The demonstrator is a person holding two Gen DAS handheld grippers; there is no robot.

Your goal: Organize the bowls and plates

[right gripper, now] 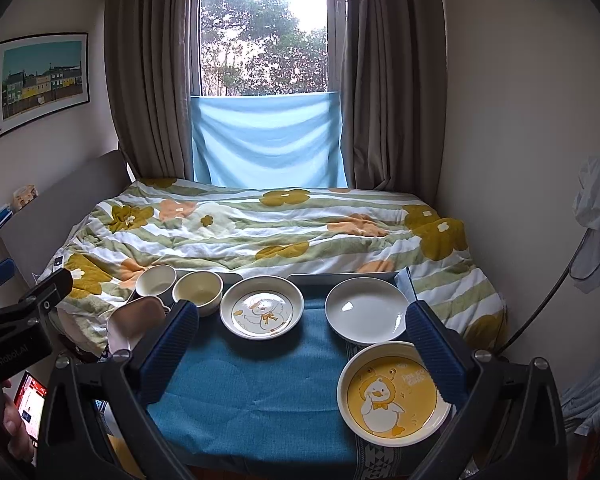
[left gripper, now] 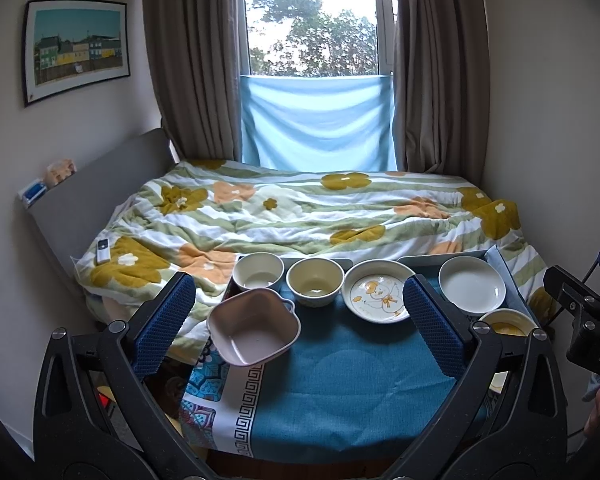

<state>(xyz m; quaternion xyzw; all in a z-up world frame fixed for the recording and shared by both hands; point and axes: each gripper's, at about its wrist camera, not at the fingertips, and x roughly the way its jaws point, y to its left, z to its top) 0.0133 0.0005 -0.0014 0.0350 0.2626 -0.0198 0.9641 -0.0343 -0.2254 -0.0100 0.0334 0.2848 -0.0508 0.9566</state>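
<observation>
On a blue-clothed table (left gripper: 340,380) stand a pink square bowl (left gripper: 254,332) at the near left, a white bowl (left gripper: 259,271), a cream bowl (left gripper: 315,280), a white duck plate (left gripper: 379,296), a plain white plate (left gripper: 472,285) and a yellow duck plate (right gripper: 394,394) at the near right. My left gripper (left gripper: 300,328) hovers open above the table's near side, nothing between its blue pads. My right gripper (right gripper: 304,350) is open too, its right finger (right gripper: 436,356) over the yellow plate's edge. The same dishes show in the right wrist view: white duck plate (right gripper: 262,306), plain plate (right gripper: 366,310).
A bed with a flowered quilt (left gripper: 300,216) lies right behind the table, a remote (left gripper: 103,250) on its left. Curtains and a window stand beyond. A grey headboard (left gripper: 92,200) lines the left wall. A phone (right gripper: 30,404) and a hand (right gripper: 14,424) sit at the lower left.
</observation>
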